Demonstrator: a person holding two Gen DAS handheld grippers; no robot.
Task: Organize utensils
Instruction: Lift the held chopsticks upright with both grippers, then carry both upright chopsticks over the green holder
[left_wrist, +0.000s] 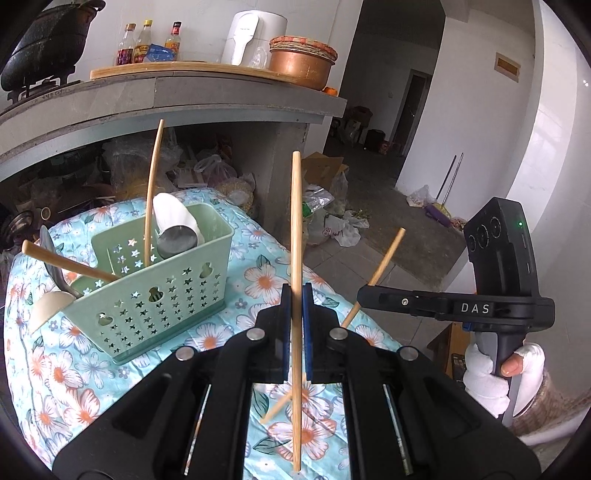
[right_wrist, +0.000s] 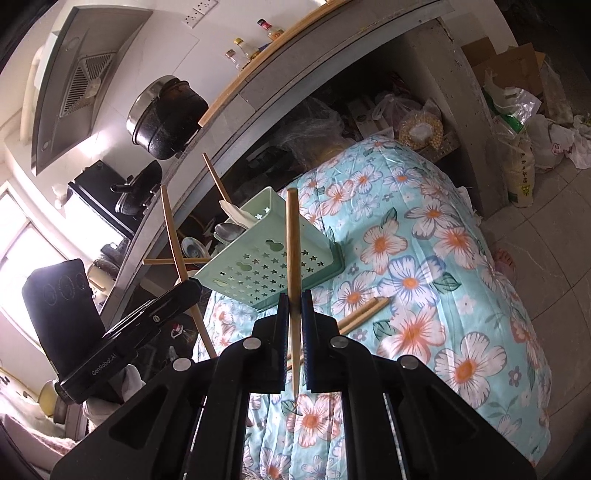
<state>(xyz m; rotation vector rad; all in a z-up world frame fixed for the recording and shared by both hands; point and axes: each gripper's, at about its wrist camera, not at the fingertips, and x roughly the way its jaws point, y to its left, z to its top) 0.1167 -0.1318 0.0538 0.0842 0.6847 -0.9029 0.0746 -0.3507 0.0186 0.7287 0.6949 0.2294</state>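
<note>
green caddy (left_wrist: 155, 291) on floral cloth (left_wrist: 74, 376), holding chopstick (left_wrist: 153, 192), white spoons (left_wrist: 173, 214); left gripper (left_wrist: 294, 295) and right gripper (right_wrist: 294, 299) each pinching a chopstick (left_wrist: 296, 258) (right_wrist: 293, 258).

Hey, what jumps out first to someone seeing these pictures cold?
Each gripper pinches one upright chopstick: the left gripper holds a chopstick, and the right gripper holds another chopstick. Behind them, a green star-punched utensil basket sits on the floral cloth, already holding spoons and chopsticks.

Floral quilt (right_wrist: 424, 280) bears green caddy (right_wrist: 266, 266), 2 chopsticks (right_wrist: 364, 312).
</note>
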